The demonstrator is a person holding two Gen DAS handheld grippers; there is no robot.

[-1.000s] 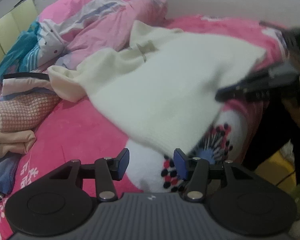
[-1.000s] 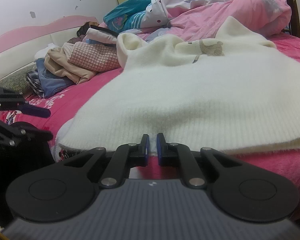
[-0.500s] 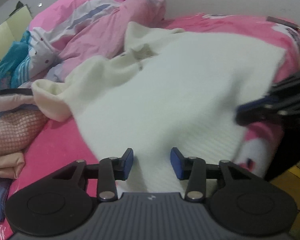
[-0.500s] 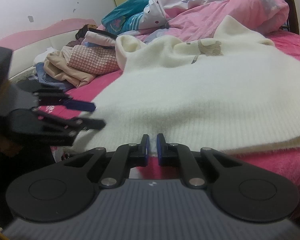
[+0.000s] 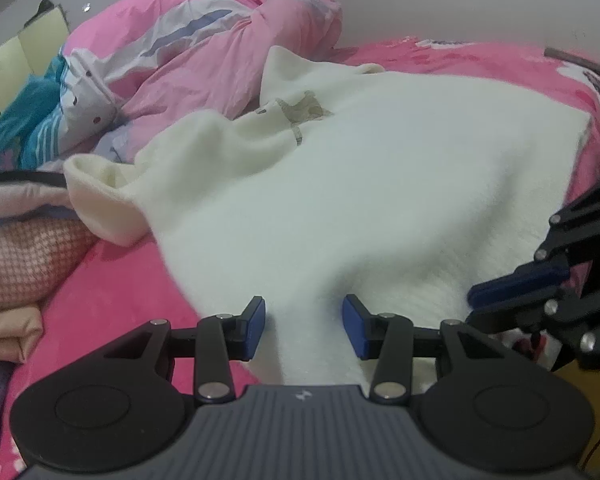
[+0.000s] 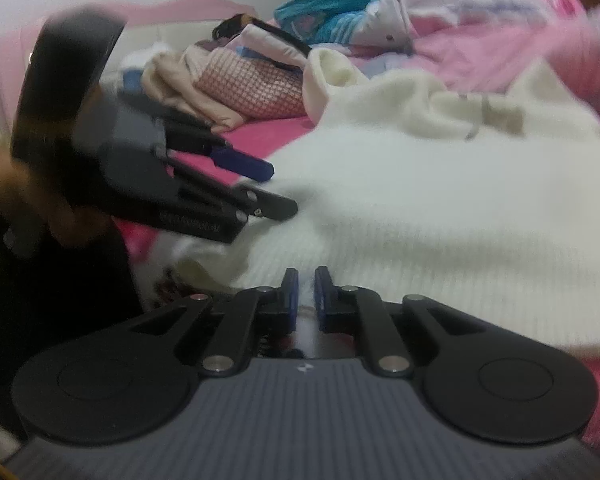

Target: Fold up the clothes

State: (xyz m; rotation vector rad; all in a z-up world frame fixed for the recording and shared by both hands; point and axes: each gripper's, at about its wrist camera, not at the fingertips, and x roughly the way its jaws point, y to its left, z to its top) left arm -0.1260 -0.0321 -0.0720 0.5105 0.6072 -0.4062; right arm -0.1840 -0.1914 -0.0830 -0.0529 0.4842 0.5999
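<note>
Bed point(image 5: 112, 292) with pink cover fills the room view; pink duvet point(image 5: 204, 48) heaped at 11 o'clock. White sweater point(image 5: 380, 184) spread centre. Folded clothes pile point(image 5: 16, 264) at 9. Left hand-held gripper point(image 5: 304, 322) half open astride the hem; right hand-held gripper point(image 6: 306, 292) pinching the hem.

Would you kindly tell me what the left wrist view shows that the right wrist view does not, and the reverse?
Only the left wrist view shows the left gripper from behind, jaws open astride the white sweater's hem, with the right gripper seen from the side. Only the right wrist view shows the right gripper shut on the hem and the pink headboard. Both show the sweater, the pink duvet and the folded clothes pile.
</note>
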